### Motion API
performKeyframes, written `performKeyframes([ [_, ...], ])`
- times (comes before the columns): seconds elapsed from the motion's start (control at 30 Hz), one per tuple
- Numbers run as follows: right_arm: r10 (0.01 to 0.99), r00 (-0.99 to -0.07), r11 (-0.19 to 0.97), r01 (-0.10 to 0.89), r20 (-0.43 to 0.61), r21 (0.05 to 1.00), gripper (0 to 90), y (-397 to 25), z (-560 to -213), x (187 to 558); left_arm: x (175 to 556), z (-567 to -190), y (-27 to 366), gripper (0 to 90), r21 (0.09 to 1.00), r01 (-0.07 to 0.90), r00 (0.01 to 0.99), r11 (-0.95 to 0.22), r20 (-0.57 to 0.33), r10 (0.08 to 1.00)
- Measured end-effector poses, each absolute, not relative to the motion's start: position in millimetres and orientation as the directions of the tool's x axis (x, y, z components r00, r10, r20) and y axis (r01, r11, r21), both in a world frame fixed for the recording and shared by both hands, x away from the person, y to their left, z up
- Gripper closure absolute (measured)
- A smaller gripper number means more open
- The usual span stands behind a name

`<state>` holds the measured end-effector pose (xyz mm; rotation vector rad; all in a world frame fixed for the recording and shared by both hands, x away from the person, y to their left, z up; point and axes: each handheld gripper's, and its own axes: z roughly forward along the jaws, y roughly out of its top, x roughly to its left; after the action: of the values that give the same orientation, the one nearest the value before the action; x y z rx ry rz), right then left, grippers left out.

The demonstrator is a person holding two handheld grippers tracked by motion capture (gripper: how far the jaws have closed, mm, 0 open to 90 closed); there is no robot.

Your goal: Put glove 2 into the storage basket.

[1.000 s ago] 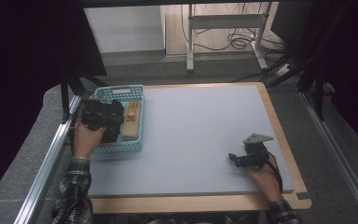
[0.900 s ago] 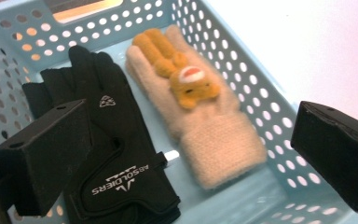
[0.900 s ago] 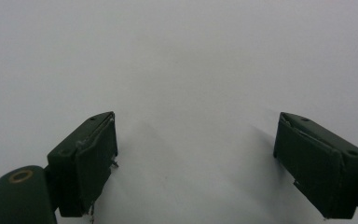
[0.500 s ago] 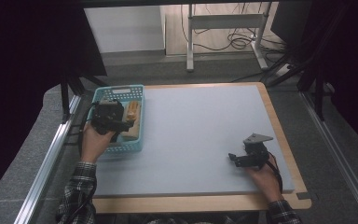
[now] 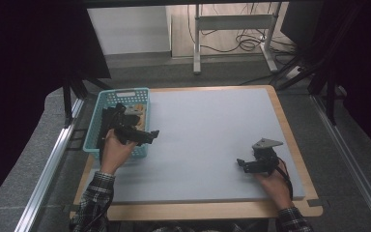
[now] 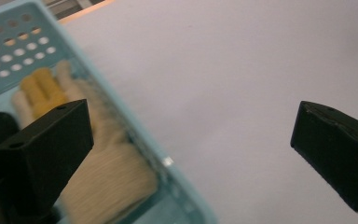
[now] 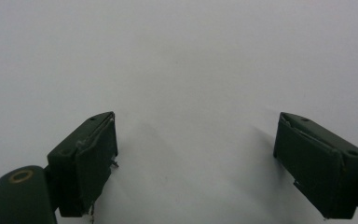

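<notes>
1. The left hand-held gripper is over the right edge of the blue basket, just where the basket meets the grey surface.
2. In the left gripper view its two black jaws stand far apart. Nothing is between them, so it is let go and holds nothing.
3. One jaw is over the basket and the other jaw is over the bare surface.
4. A glove lies inside the basket, by the basket's right wall. It is cream with some yellow on the fingers.
5. The glove lies flat. Its long side runs along the basket's right wall. In the left gripper view its fingers point to the basket's far end and its cuff is at the near end.
6. The left jaw is above the glove, but I cannot tell if it touches it.
7. The right hand-held gripper is well away from the basket, near the front right corner of the surface.
8. In the right gripper view its jaws are wide apart too, with bare grey surface between them. It holds nothing.
</notes>
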<state>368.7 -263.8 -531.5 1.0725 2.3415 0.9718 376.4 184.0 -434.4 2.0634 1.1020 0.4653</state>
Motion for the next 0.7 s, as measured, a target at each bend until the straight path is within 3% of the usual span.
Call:
performKeyframes([
  [0.7,0.772,-0.633,0.468,0.504,-0.058,0.726,13.2,-263.8,-531.5,368.6,345.5,-465.6,100.1,0.0,0.777,0.445,0.738,-0.445,-0.037,0.674],
])
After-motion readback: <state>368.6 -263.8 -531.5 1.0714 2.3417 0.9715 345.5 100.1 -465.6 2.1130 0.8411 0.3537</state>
